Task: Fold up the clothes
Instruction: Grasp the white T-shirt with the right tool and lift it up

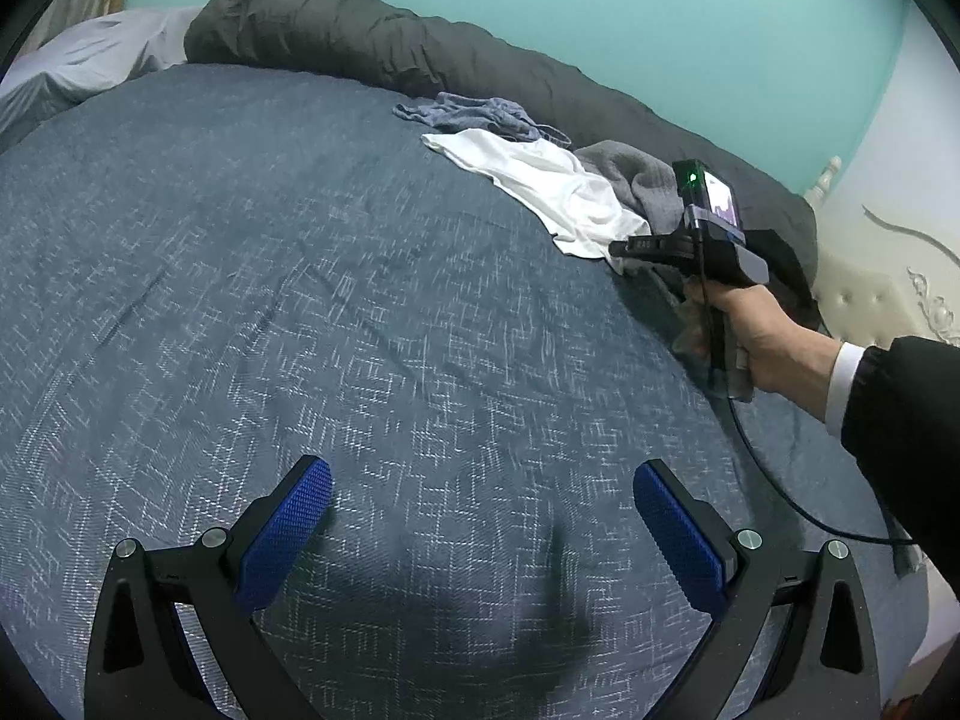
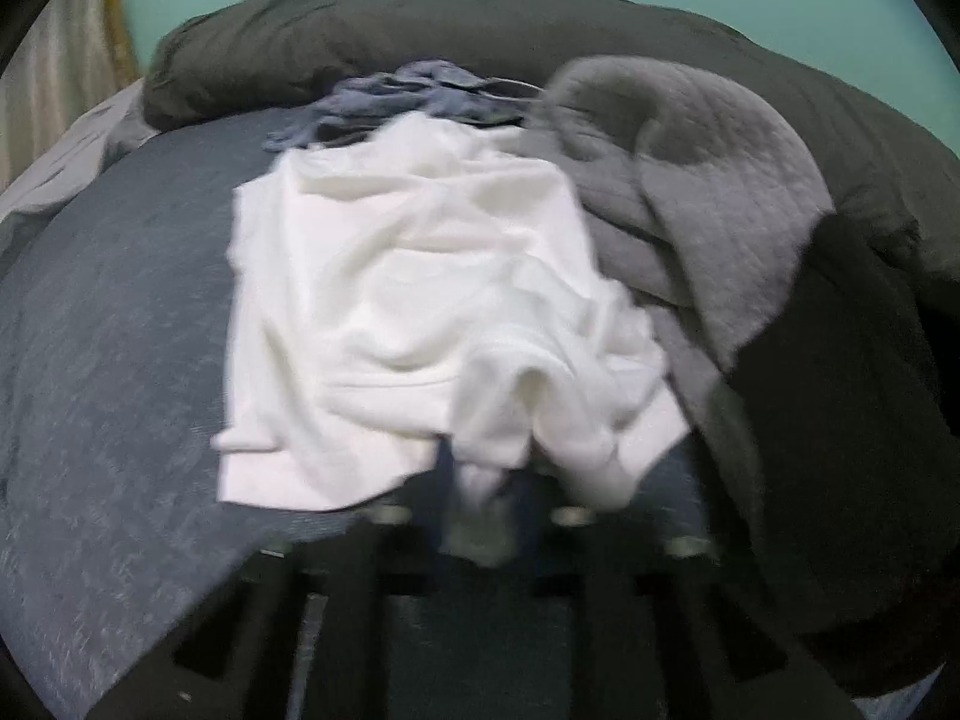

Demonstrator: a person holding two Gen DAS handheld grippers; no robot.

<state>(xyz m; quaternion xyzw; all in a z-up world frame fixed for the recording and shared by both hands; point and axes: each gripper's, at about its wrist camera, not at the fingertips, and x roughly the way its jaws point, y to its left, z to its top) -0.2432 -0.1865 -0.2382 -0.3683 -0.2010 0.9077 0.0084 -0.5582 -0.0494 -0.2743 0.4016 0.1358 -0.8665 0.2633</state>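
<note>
step: picking the 1st garment off the pile; judged as the very start, nothing on the bed (image 1: 300,300) looks folded yet.
white garment (image 2: 408,300): crumpled, lying at the near edge of the pile at the far right side of the bed, partly over a grey quilted garment (image 2: 720,210) and in front of a blue-grey one (image 2: 408,90).
right claw (image 2: 480,504): closed on a bunched fold at the near hem of the white garment; cloth sits between the blurred fingers. From the left wrist view its tip (image 1: 624,249) sits right at that hem.
left claw (image 1: 483,516): wide open, empty, hanging over bare bedspread, well apart from the pile.
next move, my read: lift and drag the white garment out onto the open bedspread toward the left claw, then have the left claw take a 2nd corner so it can be spread flat. Risk: the grey piece may drag along, since they overlap.
left view only: the person's hand (image 1: 756,336) on the right handle, cable, dark sleeve (image 1: 900,420), the free working area.
right view only: the pinch itself, the pile's layering, a dark duvet (image 2: 480,18) behind. Heavy motion blur there, so pad contact is a judgement.
</note>
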